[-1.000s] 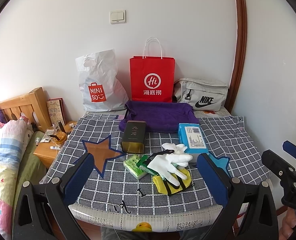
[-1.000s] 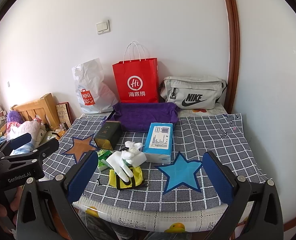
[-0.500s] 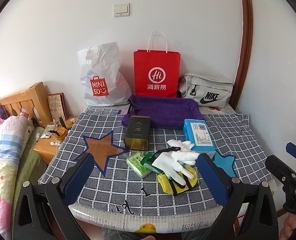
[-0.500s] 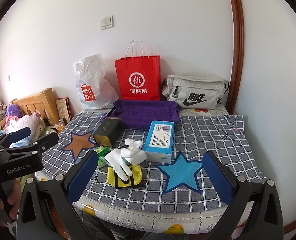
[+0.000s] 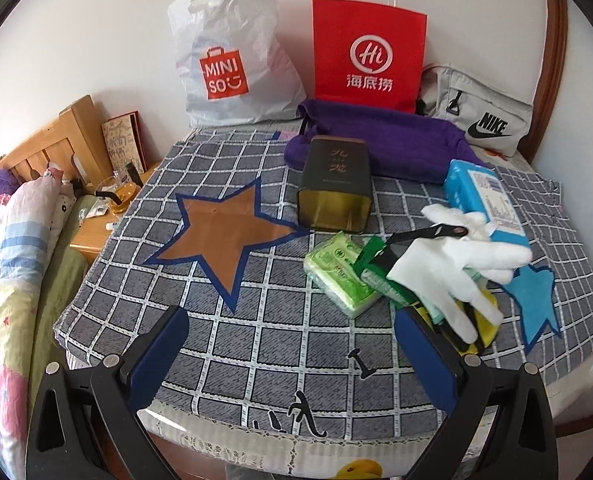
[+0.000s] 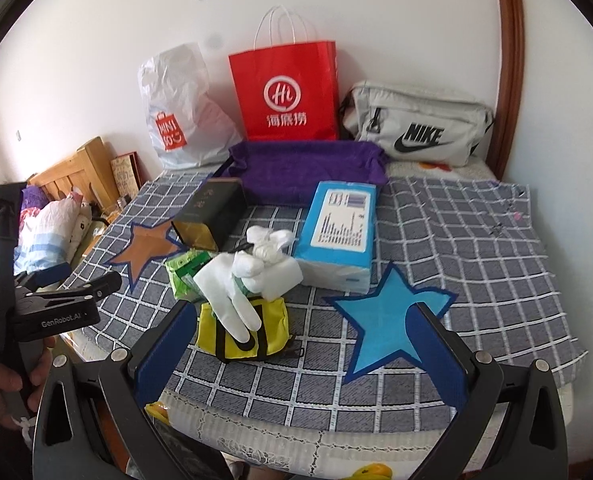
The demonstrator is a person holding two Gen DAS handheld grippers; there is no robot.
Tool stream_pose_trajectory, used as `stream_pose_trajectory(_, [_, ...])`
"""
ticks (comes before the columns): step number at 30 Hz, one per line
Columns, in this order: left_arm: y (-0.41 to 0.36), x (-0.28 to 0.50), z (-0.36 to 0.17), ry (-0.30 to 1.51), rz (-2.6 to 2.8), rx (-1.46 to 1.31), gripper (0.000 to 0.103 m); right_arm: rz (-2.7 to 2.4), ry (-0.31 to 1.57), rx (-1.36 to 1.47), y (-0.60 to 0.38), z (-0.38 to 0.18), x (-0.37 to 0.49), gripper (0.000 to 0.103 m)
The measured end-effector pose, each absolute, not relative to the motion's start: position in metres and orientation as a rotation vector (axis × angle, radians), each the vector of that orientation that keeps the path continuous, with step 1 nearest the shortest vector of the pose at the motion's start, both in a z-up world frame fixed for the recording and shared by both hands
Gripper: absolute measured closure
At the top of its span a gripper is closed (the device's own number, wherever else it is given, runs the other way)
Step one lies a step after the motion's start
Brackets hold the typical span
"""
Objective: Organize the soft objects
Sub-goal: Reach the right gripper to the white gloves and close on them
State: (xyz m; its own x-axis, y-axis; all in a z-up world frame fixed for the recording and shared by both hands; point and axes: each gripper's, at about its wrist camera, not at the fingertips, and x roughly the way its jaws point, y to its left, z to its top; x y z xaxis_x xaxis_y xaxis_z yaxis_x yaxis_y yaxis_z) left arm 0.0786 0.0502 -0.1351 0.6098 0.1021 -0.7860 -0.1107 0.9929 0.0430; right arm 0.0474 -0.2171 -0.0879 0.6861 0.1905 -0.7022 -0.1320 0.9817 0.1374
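**Both grippers hovering open over a cluttered checked table**

In the right wrist view, a hand is gripping the left gripper at the far left edge of the frame, its fingers spread apart and holding nothing. Moving right, a brown star patch is lying on the checked tablecloth, with a dark tin lying on its side just past it. Near the centre, white gloves are draping over a green packet and a yellow pouch, all touching in one pile. A blue tissue pack is sitting just beside the pile, in front of a purple towel. At the bottom centre, the right gripper is hanging with its blue pads wide apart, empty, above a blue star patch. Along the wall, a white bag, a red bag and a grey pouch are standing in a row.
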Motion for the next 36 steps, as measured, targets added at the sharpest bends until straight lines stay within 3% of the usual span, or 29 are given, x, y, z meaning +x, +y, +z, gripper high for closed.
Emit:
stream_pose_trajectory(10, [0.053, 0.113, -0.194, 0.986, 0.046, -0.007, 0.000, 0.215, 0.877, 0.100, -0.212, -0.140, 0.088, 0.000])
stream_pose_trajectory(27, [0.027, 0.154, -0.222, 0.926, -0.147, 0.115, 0.000, 0.307, 0.998, 0.128, -0.203, -0.199, 0.093, 0.000])
stream_pose_trajectory(29, [0.026, 0.158, -0.224, 0.936, -0.168, 0.105, 0.009, 0.315, 0.991, 0.132, -0.200, -0.198, 0.094, 0.000])
stream_pose_trajectory(30, [0.027, 0.158, -0.225, 0.942, -0.179, 0.099, 0.021, 0.327, 0.986, 0.130, -0.198, -0.195, 0.095, 0.000])
stream_pose_trajectory(36, [0.035, 0.157, -0.223, 0.939, -0.190, 0.098, 0.026, 0.354, 0.847, 0.073, -0.184, -0.158, 0.097, 0.000])
